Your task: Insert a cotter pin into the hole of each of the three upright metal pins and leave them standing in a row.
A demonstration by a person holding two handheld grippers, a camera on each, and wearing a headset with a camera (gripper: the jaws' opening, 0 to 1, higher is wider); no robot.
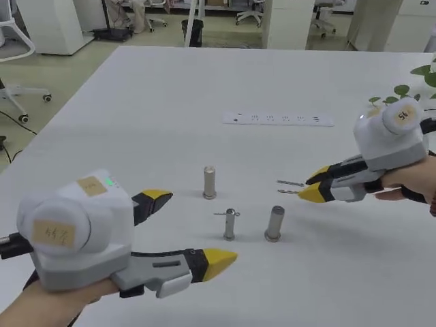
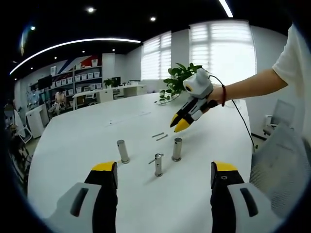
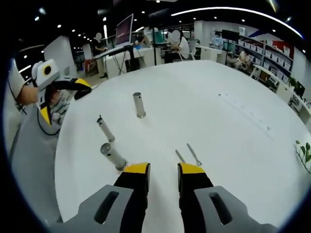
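While the middle metal pin (image 1: 229,228) is fitted with a cotter pin (image 1: 223,213) through the hole near its top, the right metal pin (image 1: 274,223) near it and the far metal pin (image 1: 209,182), set farther back and to the left, are seen bare. All three are standing upright on the white table (image 1: 170,88), and a shallow triangle rather than a straight line is formed by them.

Two loose cotter pins (image 1: 289,184) are laid flat, side by side, on the table to the right of the far metal pin and behind the right one.

The right gripper (image 1: 313,185) is held low over the table from the right, its yellow tips pointed at the loose cotter pins. Its jaws are parted only a little and nothing is grasped. In the right gripper view a narrow gap is seen between the tips, with the loose pair lying just beyond them. Whether the tips touch the pair cannot be told.

The left gripper (image 1: 187,228) is held at the near left with its jaws spread wide and empty — in the left gripper view all three metal pins are framed beyond the gap between them.

Farther back on the table a white power strip (image 1: 279,119) is laid flat, and the leaves of a plant (image 1: 409,88) are seen at the right edge.
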